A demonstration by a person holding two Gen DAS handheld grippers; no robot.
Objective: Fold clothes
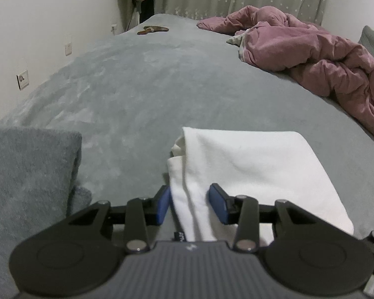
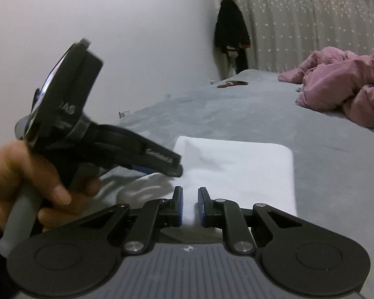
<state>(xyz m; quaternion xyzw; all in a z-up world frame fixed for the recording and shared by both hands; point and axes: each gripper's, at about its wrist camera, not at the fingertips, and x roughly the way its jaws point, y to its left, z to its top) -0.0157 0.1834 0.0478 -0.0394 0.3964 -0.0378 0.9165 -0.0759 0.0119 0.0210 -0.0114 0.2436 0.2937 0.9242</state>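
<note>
1. Bedding comes first: a grey blanket covers the bed as a flat folding surface, with a pink duvet bunched aside.
2. White folded garment is laid near the front edge, within reach.
3. Left gripper is held spread, its pads straddling the garment's edge without pressing, judged a release.
4. Right gripper is kept narrowly parted over the near hem, pinching nothing visible.

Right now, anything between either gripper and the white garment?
Nothing visible. The left gripper has its fingers either side of the white garment's near left edge, pads not pressing. The right gripper sits at its near edge, gap narrow.
</note>
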